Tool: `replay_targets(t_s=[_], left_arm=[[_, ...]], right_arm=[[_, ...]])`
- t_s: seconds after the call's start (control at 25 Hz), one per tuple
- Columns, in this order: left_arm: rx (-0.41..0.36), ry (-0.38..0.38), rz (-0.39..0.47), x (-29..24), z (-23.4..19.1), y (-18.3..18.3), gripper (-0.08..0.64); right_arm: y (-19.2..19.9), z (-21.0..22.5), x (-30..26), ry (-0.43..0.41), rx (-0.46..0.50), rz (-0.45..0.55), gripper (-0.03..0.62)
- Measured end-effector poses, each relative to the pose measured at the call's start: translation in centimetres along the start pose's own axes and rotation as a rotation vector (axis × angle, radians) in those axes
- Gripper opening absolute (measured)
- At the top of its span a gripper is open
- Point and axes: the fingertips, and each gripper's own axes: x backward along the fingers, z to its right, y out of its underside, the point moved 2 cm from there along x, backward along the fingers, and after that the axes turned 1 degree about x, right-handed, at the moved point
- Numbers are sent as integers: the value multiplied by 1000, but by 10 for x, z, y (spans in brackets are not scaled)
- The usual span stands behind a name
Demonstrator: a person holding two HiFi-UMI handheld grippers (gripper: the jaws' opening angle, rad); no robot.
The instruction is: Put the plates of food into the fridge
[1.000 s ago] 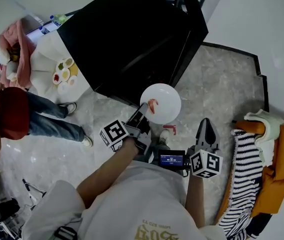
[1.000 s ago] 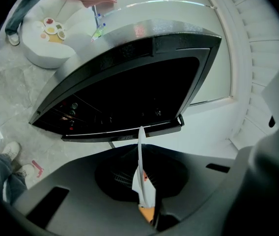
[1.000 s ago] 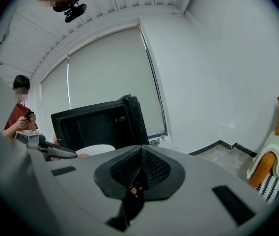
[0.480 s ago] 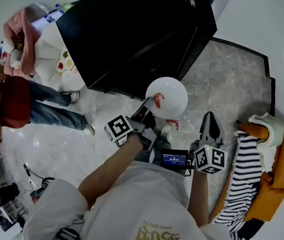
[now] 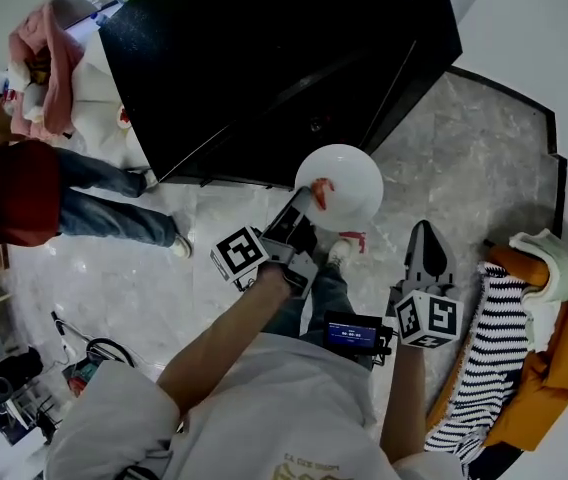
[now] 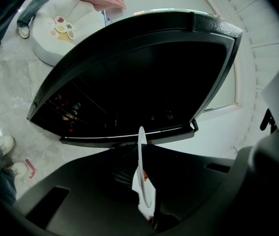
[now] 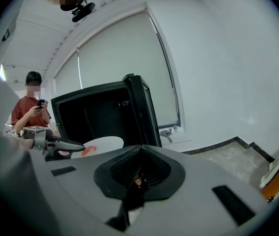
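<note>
plate [image 5: 349, 176] in left tool [image 5: 301, 201] carried nearer the black fridge [image 5: 264, 58], right tool [image 5: 423, 236] brought forward too

The plate [image 5: 351, 171], in the left hand-held gripper [image 5: 301, 201], is before the fridge [image 5: 264, 68], the right hand-held gripper [image 5: 422, 238] to its right.

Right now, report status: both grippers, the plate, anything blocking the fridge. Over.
Left gripper shut on plate rim, food aboard. Right gripper shut, empty. Plate near fridge, not yet inside. Nothing seen blocking.

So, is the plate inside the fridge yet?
Out, not yet in. The left gripper holds the white plate by its rim, in front of the black fridge, above the floor.
</note>
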Motion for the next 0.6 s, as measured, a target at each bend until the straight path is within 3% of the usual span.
replay_targets(t_s=[0.36, 0.6], left_arm=[[17, 7, -7, -18, -30, 8, 18], [-27, 30, 0, -19, -42, 9, 18]], right_arm=[[28, 9, -22, -43, -50, -58, 11], [51, 8, -31, -67, 8, -101, 11]])
